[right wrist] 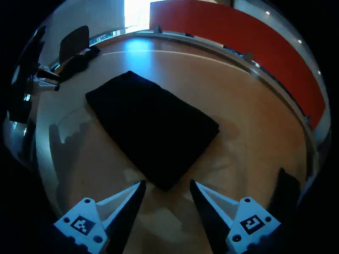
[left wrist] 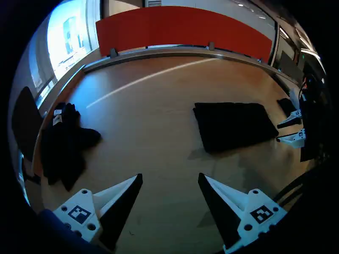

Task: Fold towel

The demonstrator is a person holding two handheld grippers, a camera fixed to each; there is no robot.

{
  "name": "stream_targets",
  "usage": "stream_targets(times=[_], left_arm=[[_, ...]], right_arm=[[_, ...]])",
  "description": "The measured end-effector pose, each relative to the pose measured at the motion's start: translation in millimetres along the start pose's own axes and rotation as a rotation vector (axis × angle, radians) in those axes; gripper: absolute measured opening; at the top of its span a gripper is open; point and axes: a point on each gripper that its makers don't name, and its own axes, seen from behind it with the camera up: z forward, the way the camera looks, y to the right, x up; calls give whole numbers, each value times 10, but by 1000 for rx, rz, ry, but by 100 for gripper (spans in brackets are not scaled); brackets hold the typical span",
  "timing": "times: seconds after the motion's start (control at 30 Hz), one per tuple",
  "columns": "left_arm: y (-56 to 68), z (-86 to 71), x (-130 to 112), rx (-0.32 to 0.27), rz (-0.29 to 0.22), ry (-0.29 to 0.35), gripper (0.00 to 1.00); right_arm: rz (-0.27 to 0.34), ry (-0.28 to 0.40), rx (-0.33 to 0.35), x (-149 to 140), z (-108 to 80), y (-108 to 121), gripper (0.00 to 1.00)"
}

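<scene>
Wooden table [left wrist: 161,106], red partition [left wrist: 182,25] behind — dark chair [right wrist: 76,40] beside

We found the left gripper [left wrist: 169,175] built of two white wedge-shaped fingers [left wrist: 231,199] with black inner faces tapering to points. Each finger carried a square black-and-white marker [left wrist: 79,213] ringed by small round holes [left wrist: 84,191]. We recorded the same white bodies, black faces and markers on the right gripper [right wrist: 167,182].
</scene>
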Motion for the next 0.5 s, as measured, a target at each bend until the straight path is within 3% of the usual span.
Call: stream_targets(times=[0.5], left_arm=[[-8, 4, 12, -1, 2, 4, 97]], right_arm=[[8, -23, 32, -45, 38, -58, 35]])
